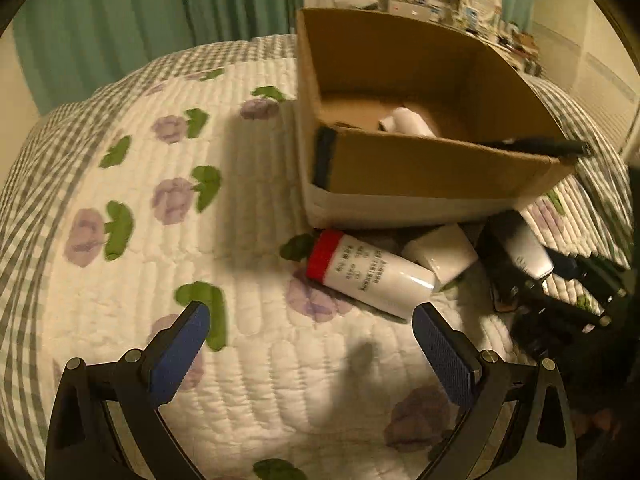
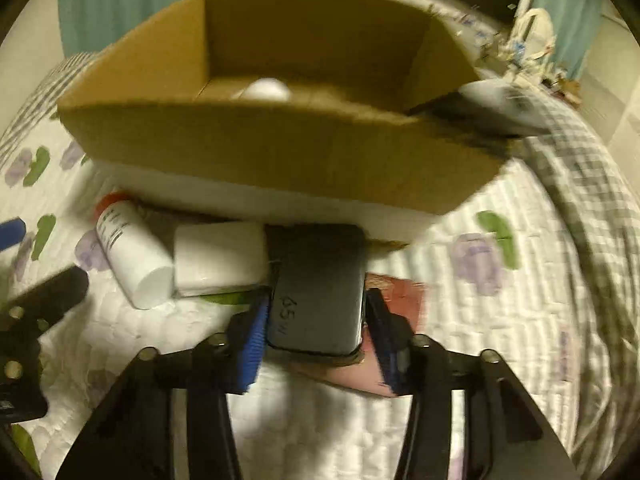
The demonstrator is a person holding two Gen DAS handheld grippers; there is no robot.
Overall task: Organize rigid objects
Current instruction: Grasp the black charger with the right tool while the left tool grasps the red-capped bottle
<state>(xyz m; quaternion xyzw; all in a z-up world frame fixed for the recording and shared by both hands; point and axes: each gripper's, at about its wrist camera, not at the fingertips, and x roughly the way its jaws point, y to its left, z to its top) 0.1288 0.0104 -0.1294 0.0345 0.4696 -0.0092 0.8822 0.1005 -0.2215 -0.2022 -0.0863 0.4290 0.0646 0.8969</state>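
Observation:
A cardboard box point(image 1: 420, 168) stands on the quilted bed, with a white bottle point(image 1: 408, 122) inside; the box also shows in the right wrist view point(image 2: 280, 152). In front of it lie a white bottle with a red cap point(image 1: 368, 272) and a white block point(image 1: 442, 254). My left gripper point(image 1: 312, 336) is open and empty just short of the red-capped bottle. My right gripper point(image 2: 316, 316) is shut on a dark grey charger block point(image 2: 320, 284) marked 65W, in front of the box. The bottle point(image 2: 134, 256) and white block point(image 2: 220, 260) lie left of it.
A pink card point(image 2: 396, 300) lies under the charger. A dark flat object point(image 2: 496, 108) rests on the box's right corner. The floral quilt point(image 1: 160, 200) stretches to the left. A cluttered desk point(image 1: 480, 4) stands behind the bed.

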